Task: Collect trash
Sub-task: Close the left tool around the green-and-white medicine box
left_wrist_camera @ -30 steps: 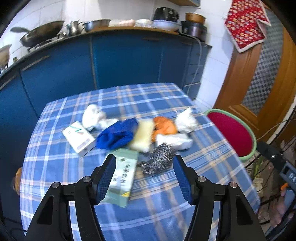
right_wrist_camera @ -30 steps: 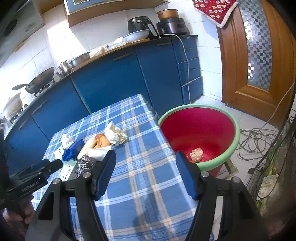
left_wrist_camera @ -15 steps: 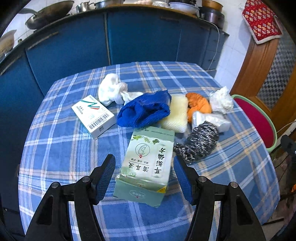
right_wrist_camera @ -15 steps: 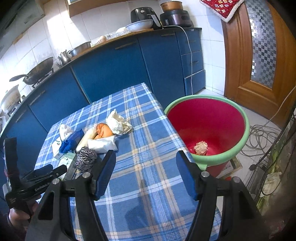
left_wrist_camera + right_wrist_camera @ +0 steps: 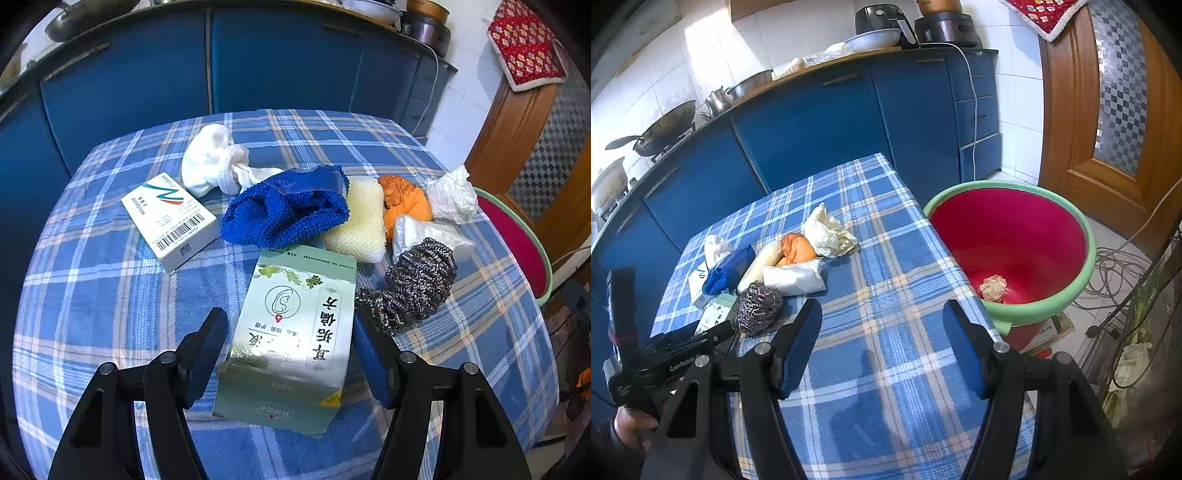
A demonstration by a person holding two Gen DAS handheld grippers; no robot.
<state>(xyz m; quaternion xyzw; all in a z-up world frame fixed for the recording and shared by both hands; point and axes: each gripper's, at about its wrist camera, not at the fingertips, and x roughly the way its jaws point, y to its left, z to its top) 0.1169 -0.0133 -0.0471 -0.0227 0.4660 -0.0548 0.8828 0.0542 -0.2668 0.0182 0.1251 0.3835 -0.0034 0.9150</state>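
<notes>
A pale green carton point(image 5: 295, 325) lies flat on the blue checked tablecloth point(image 5: 92, 288). My left gripper point(image 5: 290, 350) straddles its near end with jaws opening and pads off its sides. Behind it sit a steel scourer point(image 5: 413, 284), a blue knitted cloth point(image 5: 288, 210), a yellow sponge point(image 5: 362, 221), an orange lump point(image 5: 406, 203), a white plastic packet point(image 5: 424, 232), crumpled white paper point(image 5: 452, 195), a white box point(image 5: 170, 218) and a white rag point(image 5: 214, 162). My right gripper point(image 5: 882, 343) hangs open over bare tablecloth point(image 5: 886, 302), nothing between its fingers.
A red bin with a green rim point(image 5: 1086, 236) stands on the floor at the table's right edge, a crumpled wad point(image 5: 993, 288) inside. Blue cabinets point(image 5: 812, 122) run behind the table. Cables point(image 5: 1115, 258) lie on the floor by a wooden door point(image 5: 1071, 129).
My left gripper has dropped and moved forward, so the green carton now lies between its fingers. The right gripper has shifted slightly, with the bin larger in view.
</notes>
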